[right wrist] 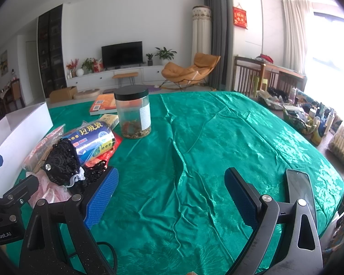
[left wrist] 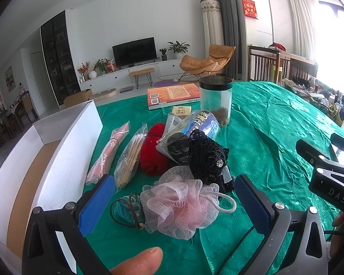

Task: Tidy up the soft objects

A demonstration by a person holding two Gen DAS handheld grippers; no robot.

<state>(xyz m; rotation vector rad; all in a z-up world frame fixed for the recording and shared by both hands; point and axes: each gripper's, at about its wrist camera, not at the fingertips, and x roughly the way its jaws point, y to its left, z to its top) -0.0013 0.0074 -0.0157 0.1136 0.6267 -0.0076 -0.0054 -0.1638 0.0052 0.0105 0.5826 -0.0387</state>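
A pink mesh bath pouf [left wrist: 181, 208] with a white cord lies on the green cloth between the blue pads of my left gripper [left wrist: 174, 204], which is open around it without touching. Behind it sit a black lace hair net [left wrist: 206, 158] and a red yarn ball [left wrist: 152, 151]. A teal hair tie [left wrist: 126, 208] lies left of the pouf. My right gripper [right wrist: 172, 194] is open over bare green cloth, with the black lace hair net [right wrist: 62, 160] and the pink pouf [right wrist: 45, 192] at its left.
A white cardboard box [left wrist: 64, 160] stands open at the left. Packets of sticks [left wrist: 130, 155], a bag roll [left wrist: 195, 123], a clear jar [left wrist: 215, 100] and a book [left wrist: 172, 94] lie behind. A phone [right wrist: 300, 188] rests at the right. Clutter lines the table's right edge [right wrist: 314, 119].
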